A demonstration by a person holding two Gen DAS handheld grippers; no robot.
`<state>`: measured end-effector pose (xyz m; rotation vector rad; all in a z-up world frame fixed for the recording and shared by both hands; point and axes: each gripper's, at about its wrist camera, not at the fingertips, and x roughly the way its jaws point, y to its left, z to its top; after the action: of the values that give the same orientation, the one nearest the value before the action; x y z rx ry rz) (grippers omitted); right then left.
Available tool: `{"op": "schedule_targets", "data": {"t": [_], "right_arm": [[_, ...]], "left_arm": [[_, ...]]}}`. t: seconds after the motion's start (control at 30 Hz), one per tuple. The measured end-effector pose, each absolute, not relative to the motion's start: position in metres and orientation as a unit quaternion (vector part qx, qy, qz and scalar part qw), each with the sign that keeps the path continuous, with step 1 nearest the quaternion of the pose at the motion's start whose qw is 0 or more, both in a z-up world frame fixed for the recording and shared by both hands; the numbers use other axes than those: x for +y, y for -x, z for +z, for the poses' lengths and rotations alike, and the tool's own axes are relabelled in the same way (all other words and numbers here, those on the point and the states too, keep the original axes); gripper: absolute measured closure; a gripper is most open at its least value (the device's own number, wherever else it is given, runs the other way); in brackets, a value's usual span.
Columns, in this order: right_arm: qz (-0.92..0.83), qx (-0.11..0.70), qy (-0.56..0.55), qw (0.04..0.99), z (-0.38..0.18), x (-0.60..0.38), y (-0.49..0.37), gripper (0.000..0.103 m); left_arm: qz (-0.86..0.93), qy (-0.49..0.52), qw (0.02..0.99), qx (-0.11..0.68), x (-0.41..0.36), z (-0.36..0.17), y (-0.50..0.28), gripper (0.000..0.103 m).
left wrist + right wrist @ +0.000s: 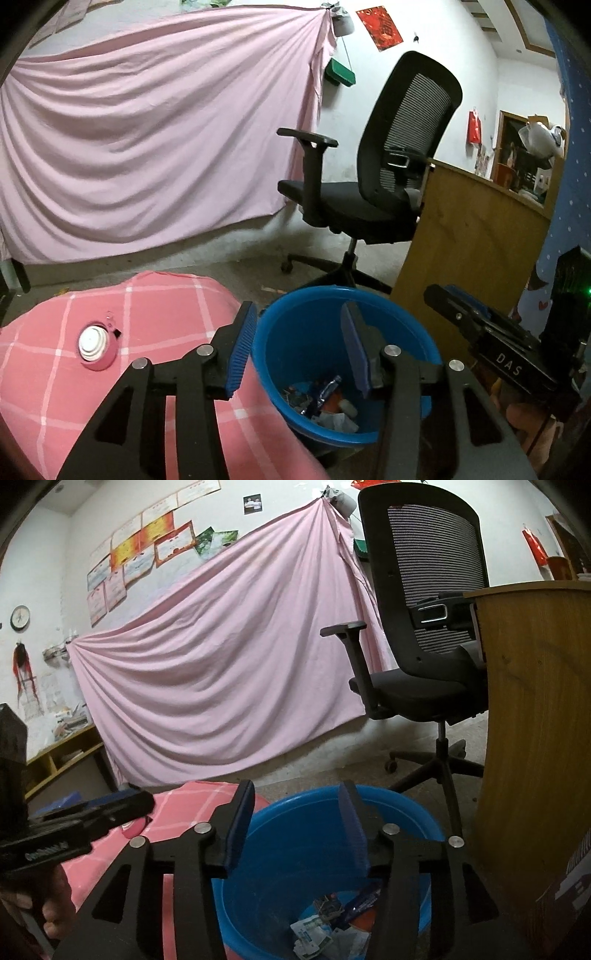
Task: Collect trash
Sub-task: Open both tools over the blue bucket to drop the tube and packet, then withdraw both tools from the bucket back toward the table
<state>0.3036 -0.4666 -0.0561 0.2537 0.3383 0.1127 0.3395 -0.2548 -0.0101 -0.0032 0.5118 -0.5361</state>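
On our left a white-capped pink container (96, 347) rests on the pink checked cushion (155, 317). Our left gripper (299, 347) and right gripper (295, 830) both hang spread and empty above the blue bucket (291, 314), where the wrappers (325, 402) lie at the bottom below the fingers.

I am facing a pink sheet (221, 657) hanging across the white wall (424, 33), a black office chair (373, 173) standing beside a wooden desk (465, 236).
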Motion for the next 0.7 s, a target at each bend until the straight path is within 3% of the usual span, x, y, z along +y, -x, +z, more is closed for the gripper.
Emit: {"op": "schedule_targets", "data": {"t": [0.13,0.2,0.23,0.43,0.47,0.7], "right_arm": [[0.053,0.165,-0.130,0.976,-0.053,-0.465,-0.306,0.048],[0.053,0.157,-0.135,0.977,-0.050,-0.464,-0.307,0.032],[0.053,0.154,-0.137,0.977,-0.049,-0.464,-0.308,0.028],[0.058,0.121,-0.144,0.981,-0.036,-0.452,-0.310,0.009],[0.060,0.114,-0.144,0.981,-0.034,-0.449,-0.310,0.000],[0.082,0.083,-0.134,0.984,-0.019,-0.422,-0.314,0.000]], "left_arm": [[-0.243,0.006,0.942,0.232,-0.240,-0.005,-0.338,0.030],[-0.232,0.011,0.947,0.221,-0.232,-0.003,-0.336,0.012],[-0.222,0.015,0.952,0.211,-0.226,-0.001,-0.334,0.005],[-0.178,0.038,0.967,0.180,-0.192,0.004,-0.331,0.003],[-0.171,0.041,0.968,0.177,-0.186,0.005,-0.331,0.003],[-0.123,0.060,0.979,0.149,-0.140,0.012,-0.324,0.002]]}}
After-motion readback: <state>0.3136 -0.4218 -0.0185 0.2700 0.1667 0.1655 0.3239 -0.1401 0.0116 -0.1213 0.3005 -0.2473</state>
